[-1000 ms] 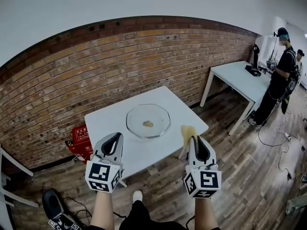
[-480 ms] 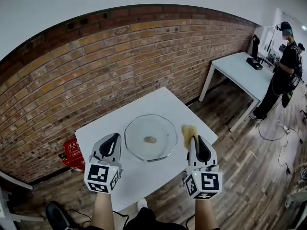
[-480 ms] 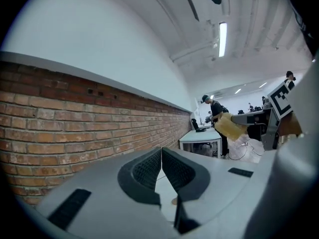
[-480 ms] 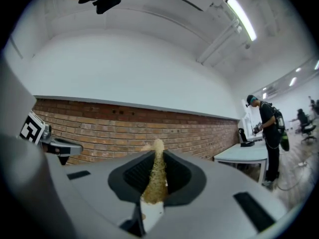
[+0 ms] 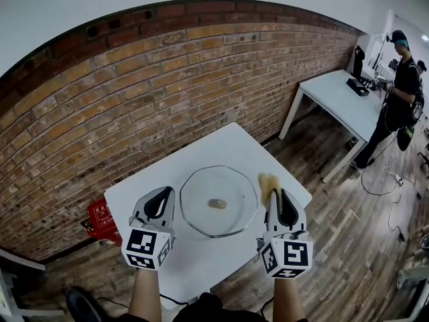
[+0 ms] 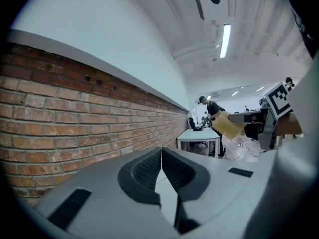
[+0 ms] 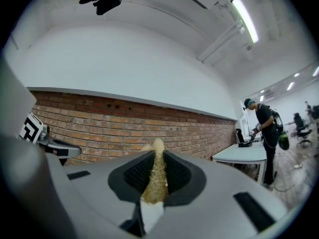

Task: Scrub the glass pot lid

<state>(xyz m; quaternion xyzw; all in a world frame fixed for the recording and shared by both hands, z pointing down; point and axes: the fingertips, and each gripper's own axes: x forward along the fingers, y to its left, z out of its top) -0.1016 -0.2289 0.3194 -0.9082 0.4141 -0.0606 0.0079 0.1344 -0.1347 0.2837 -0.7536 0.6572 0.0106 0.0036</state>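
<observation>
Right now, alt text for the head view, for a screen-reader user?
A glass pot lid lies on a white table with hand-held tongs on either side: the left tongs are shut and empty, the right tongs grip a yellowish scrubbing pad beside the lid's right edge. A brick wall runs behind; a person stands by a second table far right.

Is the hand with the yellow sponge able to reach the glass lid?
Probably yes: the right gripper holding the sponge hovers right beside the glass lid, with nothing between them.
</observation>
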